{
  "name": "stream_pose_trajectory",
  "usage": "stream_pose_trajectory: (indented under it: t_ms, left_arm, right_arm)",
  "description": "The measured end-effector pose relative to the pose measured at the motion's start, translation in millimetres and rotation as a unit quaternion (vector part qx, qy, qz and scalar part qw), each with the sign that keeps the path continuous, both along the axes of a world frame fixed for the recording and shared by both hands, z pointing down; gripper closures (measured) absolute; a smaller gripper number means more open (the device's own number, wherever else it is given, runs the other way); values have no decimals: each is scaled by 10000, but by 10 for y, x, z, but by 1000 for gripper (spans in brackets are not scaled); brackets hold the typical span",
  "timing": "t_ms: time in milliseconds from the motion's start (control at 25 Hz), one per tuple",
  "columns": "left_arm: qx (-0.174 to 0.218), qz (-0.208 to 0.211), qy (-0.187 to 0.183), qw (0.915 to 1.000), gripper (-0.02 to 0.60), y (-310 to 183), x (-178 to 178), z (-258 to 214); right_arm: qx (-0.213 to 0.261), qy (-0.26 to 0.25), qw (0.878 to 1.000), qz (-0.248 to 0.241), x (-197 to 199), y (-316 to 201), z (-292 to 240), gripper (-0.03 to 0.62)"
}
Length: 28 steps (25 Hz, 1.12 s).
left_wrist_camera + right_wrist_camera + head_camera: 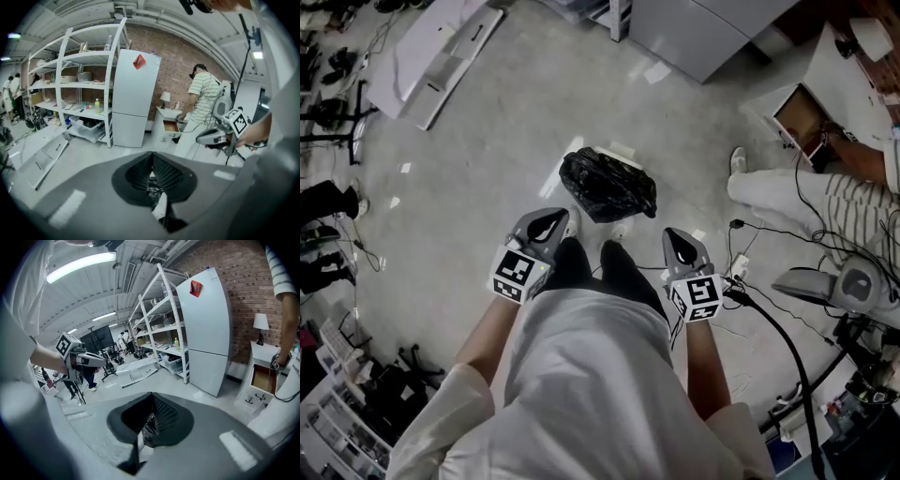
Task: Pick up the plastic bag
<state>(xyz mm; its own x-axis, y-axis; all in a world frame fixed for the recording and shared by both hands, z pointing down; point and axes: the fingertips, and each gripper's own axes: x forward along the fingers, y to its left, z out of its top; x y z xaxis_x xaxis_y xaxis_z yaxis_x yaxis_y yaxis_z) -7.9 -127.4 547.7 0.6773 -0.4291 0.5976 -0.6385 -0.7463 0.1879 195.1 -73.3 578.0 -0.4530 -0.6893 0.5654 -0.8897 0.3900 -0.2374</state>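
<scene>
A crumpled black plastic bag [607,185] lies on the grey floor just ahead of the person's feet. My left gripper [549,219] hangs at waist height, short of the bag and to its left, shut with nothing in it. To the bag's right my right gripper [681,243] is held at the same height, also shut and empty. In the left gripper view the jaws meet in a closed seam, and a sliver of the bag [153,188] shows below them. The right gripper view shows the same closed seam, with the bag [150,423] under it.
A person in a striped shirt [853,202] sits on the floor at right by an open drawer [800,117]. Cables [769,323] trail along the right side. White panels [441,47] lie at the far left. A white fridge [133,101] and shelving [77,84] stand ahead.
</scene>
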Motion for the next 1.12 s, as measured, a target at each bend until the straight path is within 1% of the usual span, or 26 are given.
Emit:
stream_pose_trajectory:
  t_ms: [120, 240, 440, 600, 640, 680, 720, 760, 960, 1080, 1120]
  left_arm:
    - [-5, 114, -63, 9999, 577, -23, 66, 161]
    - [-73, 265, -171, 9995, 577, -76, 54, 357]
    - [-236, 438, -261, 9984, 577, -308, 7, 924]
    - [-390, 511, -404, 9971, 577, -520, -119, 1598]
    - [-472, 520, -433, 9966, 575, -563, -165, 1792]
    - [-571, 529, -460, 9959, 554, -600, -213, 1995]
    - [-677, 538, -486, 9951, 521, -632, -259, 2202]
    - [-777, 545, -513, 9942, 506, -660, -303, 2413]
    - [-1134, 639, -682, 9891, 487, -725, -504, 3392]
    - [-1331, 637, -844, 9854, 453, -775, -669, 3950]
    - [-1442, 611, -897, 9836, 431, -796, -729, 4157]
  right_arm:
    - [-150, 46, 9999, -49, 43, 6, 155, 592]
    - [-288, 48, 9996, -8, 10, -3, 339, 592]
    - [-532, 117, 9983, 225, -1, -114, 875, 591]
    - [-828, 180, 9956, 411, 3, -187, 1486, 585]
    - [-927, 197, 9946, 427, -6, -199, 1659, 541]
    - [-1017, 216, 9936, 444, -14, -212, 1832, 512]
    - [-1088, 239, 9927, 469, -20, -228, 2003, 508]
    - [-1140, 263, 9919, 502, -24, -243, 2173, 508]
    - [-1420, 408, 9871, 621, -56, -222, 3054, 508]
    - [-1679, 560, 9823, 609, -55, -119, 3603, 497]
    - [-1778, 610, 9803, 607, -40, -73, 3793, 489]
